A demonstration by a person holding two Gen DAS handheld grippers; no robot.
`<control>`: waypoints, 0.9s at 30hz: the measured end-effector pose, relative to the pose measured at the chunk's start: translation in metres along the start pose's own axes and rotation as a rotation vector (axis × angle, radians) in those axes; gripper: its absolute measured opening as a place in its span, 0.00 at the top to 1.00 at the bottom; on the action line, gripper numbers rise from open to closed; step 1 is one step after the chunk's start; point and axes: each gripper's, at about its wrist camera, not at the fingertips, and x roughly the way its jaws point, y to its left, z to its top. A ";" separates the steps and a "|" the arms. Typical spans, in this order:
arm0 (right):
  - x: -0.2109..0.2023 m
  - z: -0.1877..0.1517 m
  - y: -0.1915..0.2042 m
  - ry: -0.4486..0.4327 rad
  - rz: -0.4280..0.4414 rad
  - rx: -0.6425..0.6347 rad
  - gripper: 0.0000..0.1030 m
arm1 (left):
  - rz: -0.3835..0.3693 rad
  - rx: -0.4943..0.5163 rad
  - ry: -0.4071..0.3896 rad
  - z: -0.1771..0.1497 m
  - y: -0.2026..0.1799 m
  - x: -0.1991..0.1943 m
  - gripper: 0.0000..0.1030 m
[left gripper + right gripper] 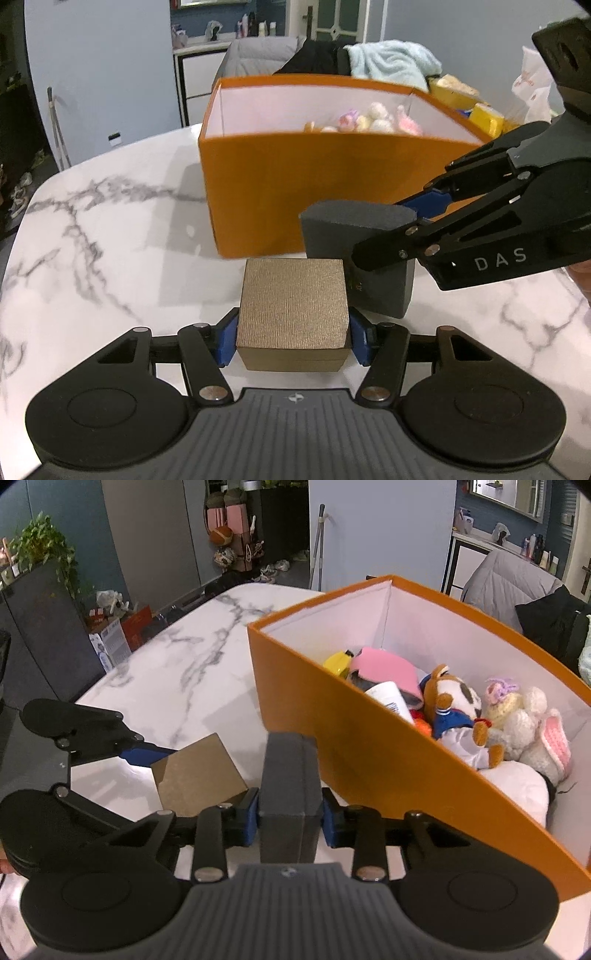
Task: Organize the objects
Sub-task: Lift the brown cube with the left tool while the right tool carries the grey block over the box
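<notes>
My left gripper [293, 341] is shut on a small gold textured box [293, 306], held just above the marble table [110, 240]. My right gripper [288, 821] is shut on a dark grey box [288, 775]; in the left wrist view the grey box [351, 236] sits right of and touching the gold box, in front of the orange box. The gold box shows in the right wrist view [197, 771], left of the grey box. The big orange storage box [314, 192] stands open behind both, holding plush toys [509, 720], a pink item and a white bottle.
Behind the orange box lie a light blue towel [395, 59], yellow items [487, 118] and a white plastic bag [532, 92]. The table edge curves off at the left. A chair with grey and black cushions [517, 583] stands beyond the table.
</notes>
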 end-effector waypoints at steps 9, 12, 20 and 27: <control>-0.029 0.002 -0.008 -0.017 -0.005 0.034 0.66 | -0.006 0.021 -0.038 0.011 -0.007 -0.010 0.34; -0.047 0.008 -0.014 -0.061 -0.005 0.063 0.66 | -0.001 0.062 -0.075 0.019 -0.014 -0.019 0.34; -0.095 0.026 -0.041 -0.213 0.025 0.191 0.66 | -0.025 0.025 -0.186 0.046 -0.018 -0.042 0.34; -0.114 0.032 -0.059 -0.293 -0.015 0.259 0.66 | -0.013 0.010 -0.246 0.069 -0.026 -0.040 0.34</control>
